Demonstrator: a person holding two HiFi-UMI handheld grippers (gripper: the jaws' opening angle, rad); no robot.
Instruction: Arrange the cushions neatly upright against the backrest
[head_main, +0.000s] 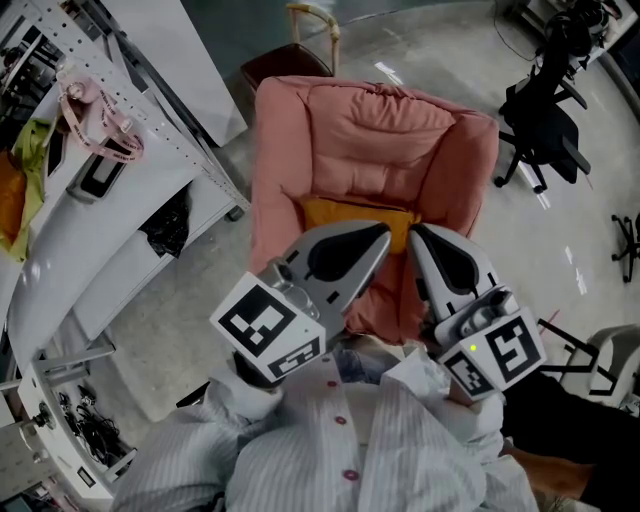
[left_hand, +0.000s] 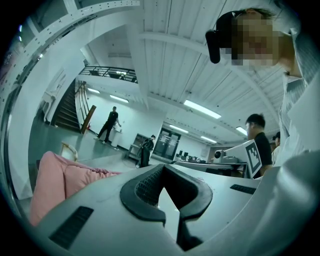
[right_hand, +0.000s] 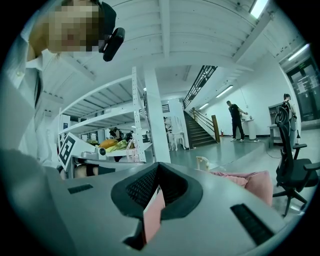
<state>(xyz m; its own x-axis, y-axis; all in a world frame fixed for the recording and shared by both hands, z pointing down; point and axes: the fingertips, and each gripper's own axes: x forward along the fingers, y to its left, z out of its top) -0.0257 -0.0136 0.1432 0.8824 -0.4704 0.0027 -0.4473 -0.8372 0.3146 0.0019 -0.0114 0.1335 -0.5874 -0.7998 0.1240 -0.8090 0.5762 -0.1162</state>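
A pink padded armchair (head_main: 370, 130) stands on the floor in front of me in the head view. An orange cushion (head_main: 350, 213) lies flat on its seat, its near part hidden behind my grippers. My left gripper (head_main: 380, 236) and right gripper (head_main: 418, 232) are side by side close to my chest, above the seat's front edge, both pointing at the chair. Both are shut and hold nothing. In the left gripper view the left gripper (left_hand: 163, 169) has the armchair (left_hand: 65, 175) low at the left. In the right gripper view the armchair (right_hand: 250, 182) lies right of the right gripper (right_hand: 157, 169).
A white shelving rack (head_main: 130, 200) with a pink strap (head_main: 95, 120) and other items runs along the left. A black office chair (head_main: 545, 120) stands at the right, and a small wooden chair (head_main: 300, 45) behind the armchair. People stand far off in the hall.
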